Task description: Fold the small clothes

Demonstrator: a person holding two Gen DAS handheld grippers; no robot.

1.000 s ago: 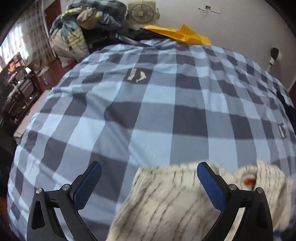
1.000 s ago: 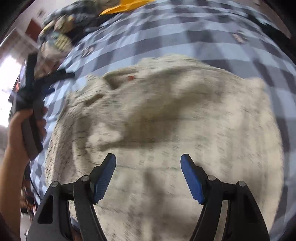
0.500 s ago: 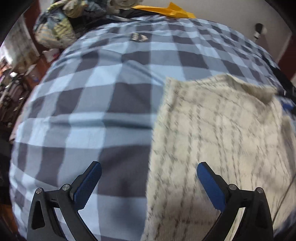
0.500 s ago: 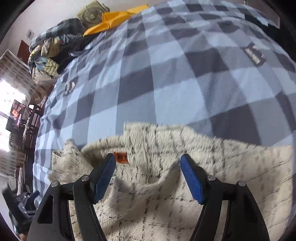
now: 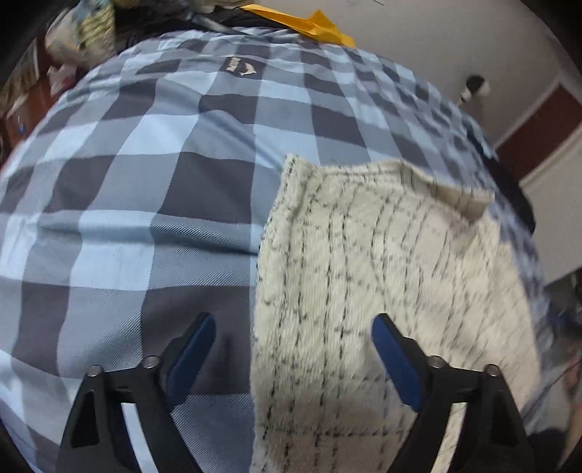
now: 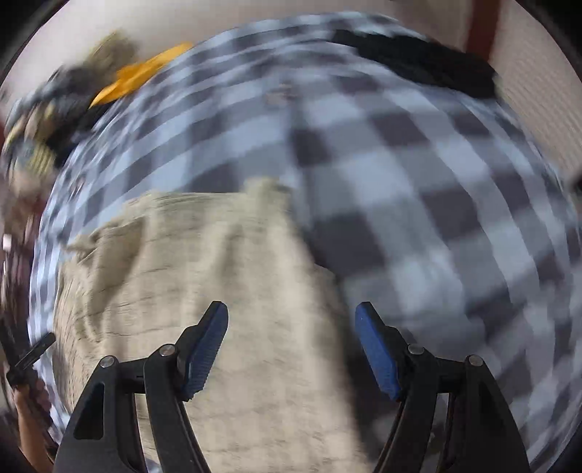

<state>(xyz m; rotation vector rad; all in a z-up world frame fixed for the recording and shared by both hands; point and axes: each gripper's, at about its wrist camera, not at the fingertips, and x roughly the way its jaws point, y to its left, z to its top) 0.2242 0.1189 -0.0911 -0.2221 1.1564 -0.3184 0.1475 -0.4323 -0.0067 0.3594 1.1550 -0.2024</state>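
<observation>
Lying flat on the checked bed cover (image 5: 152,203), the fuzzy cream top (image 5: 382,276) sits under both claws; the left claw (image 5: 293,349) and right claw (image 6: 291,338) gape wide, holding nothing.

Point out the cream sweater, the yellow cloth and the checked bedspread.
cream sweater (image 5: 382,276), left wrist view, middle of its fuzzy lined surface.
yellow cloth (image 5: 313,27), left wrist view, its creased part at the bed's far edge.
checked bedspread (image 5: 138,203), left wrist view, bare part left of the sweater.
</observation>
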